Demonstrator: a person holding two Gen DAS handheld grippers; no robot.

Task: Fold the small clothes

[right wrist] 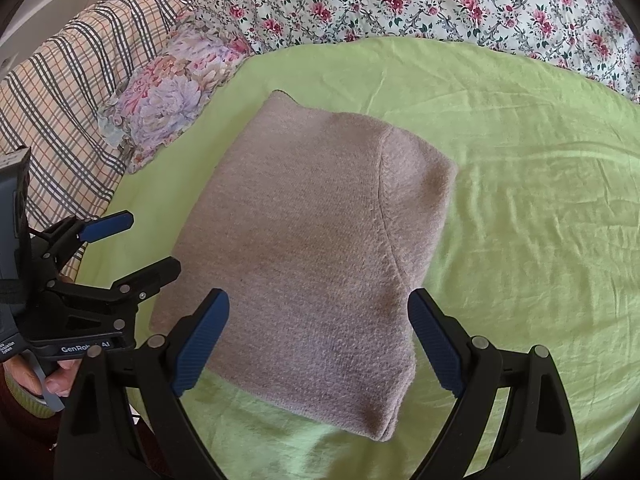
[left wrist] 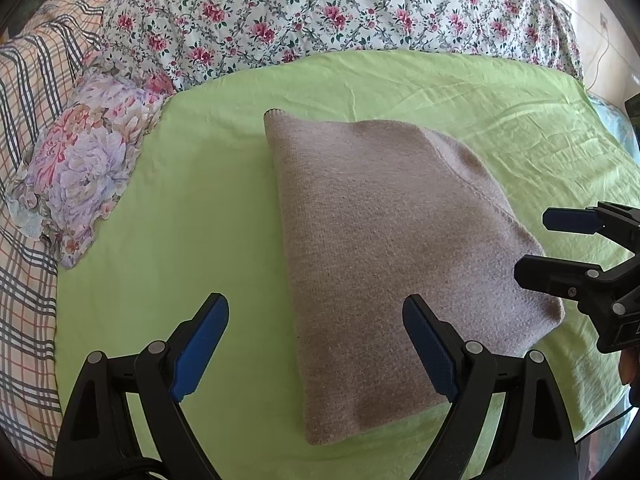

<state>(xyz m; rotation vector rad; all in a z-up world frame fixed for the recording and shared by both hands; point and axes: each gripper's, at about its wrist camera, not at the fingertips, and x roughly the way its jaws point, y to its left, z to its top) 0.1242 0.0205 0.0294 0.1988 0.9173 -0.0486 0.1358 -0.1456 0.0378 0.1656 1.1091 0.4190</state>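
A taupe knit garment (left wrist: 392,248) lies folded into a thick rectangle on the green sheet (left wrist: 168,216); it also shows in the right wrist view (right wrist: 312,248). My left gripper (left wrist: 316,340) is open and empty, held above the garment's near left edge. My right gripper (right wrist: 320,340) is open and empty, held above the garment's near end. Each gripper shows in the other's view: the right one (left wrist: 536,240) at the garment's right side, the left one (right wrist: 140,248) at its left side.
A pastel floral pillow (left wrist: 80,172) lies at the sheet's left edge. A rose-print quilt (left wrist: 320,12) is bunched along the far side. A plaid blanket (left wrist: 28,120) lies further left. The bed's edge is near me.
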